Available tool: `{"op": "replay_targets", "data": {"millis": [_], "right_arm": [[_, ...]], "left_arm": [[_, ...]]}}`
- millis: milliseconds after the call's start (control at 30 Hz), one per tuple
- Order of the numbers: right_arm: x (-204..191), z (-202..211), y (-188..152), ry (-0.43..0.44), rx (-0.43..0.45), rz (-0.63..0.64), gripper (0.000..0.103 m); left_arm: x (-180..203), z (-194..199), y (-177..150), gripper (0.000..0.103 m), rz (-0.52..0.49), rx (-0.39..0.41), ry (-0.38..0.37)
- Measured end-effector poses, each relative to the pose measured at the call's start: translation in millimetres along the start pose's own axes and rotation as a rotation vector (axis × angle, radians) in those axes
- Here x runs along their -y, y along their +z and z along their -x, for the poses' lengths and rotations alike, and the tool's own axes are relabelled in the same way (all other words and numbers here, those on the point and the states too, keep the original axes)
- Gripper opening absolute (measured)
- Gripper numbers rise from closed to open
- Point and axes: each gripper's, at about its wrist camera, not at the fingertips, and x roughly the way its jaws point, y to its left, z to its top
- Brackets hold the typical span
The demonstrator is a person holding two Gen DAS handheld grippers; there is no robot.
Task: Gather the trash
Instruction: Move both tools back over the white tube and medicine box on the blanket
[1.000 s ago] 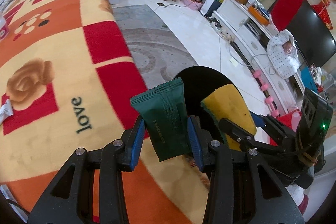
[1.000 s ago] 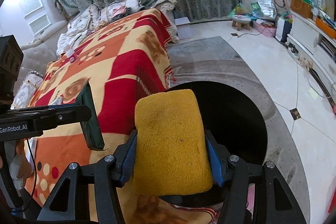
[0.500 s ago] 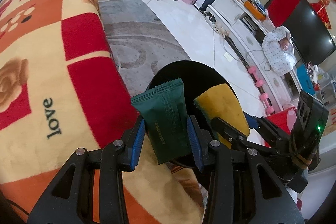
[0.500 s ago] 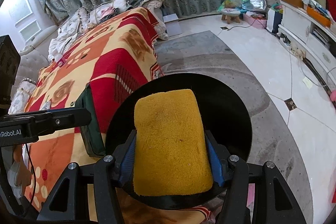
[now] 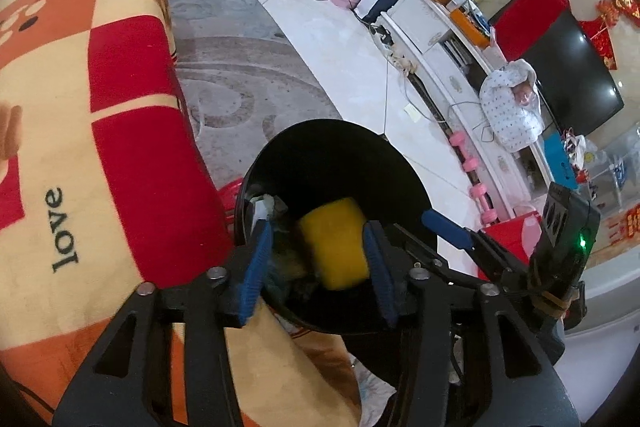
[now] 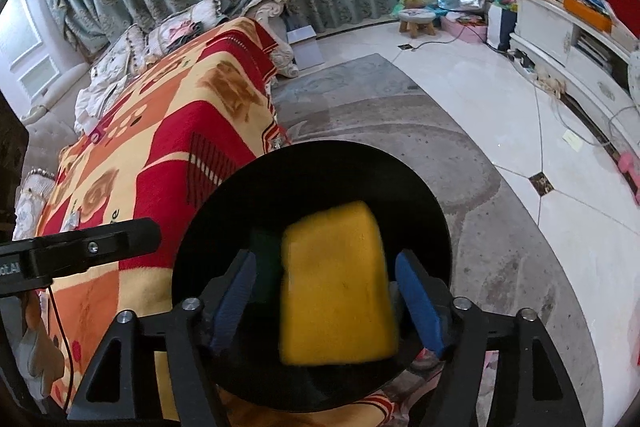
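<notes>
Now, from my left wrist, my left claw (image 5: 318,273) gapes empty over the black bin (image 5: 304,147) where the yellow sponge (image 5: 336,243) falls, while from my right wrist my right claw (image 6: 328,301) hangs spread, sponge blurred between unclamped pads, so I should hold both centred above the rim.

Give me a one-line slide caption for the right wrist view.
Right gripper open above the black trash bin, blurred yellow sponge between its fingers, apparently dropping in.

I see a rough, porous yellow sponge (image 6: 336,291) at 6 o'clock. The black bin (image 6: 320,171) looks smooth, matt plastic. The blanket (image 5: 80,107) is fuzzy cloth.
</notes>
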Motion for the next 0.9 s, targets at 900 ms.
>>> {"op": "replay_targets", "data": {"millis": [900], "right_arm": [[-92.9,-2.7,-6.1,0.103,-0.034,0.168,0.071]], "left_arm": [[-103.6,73.5,-36.5,0.05,0.075,0.075,0.258]]}}
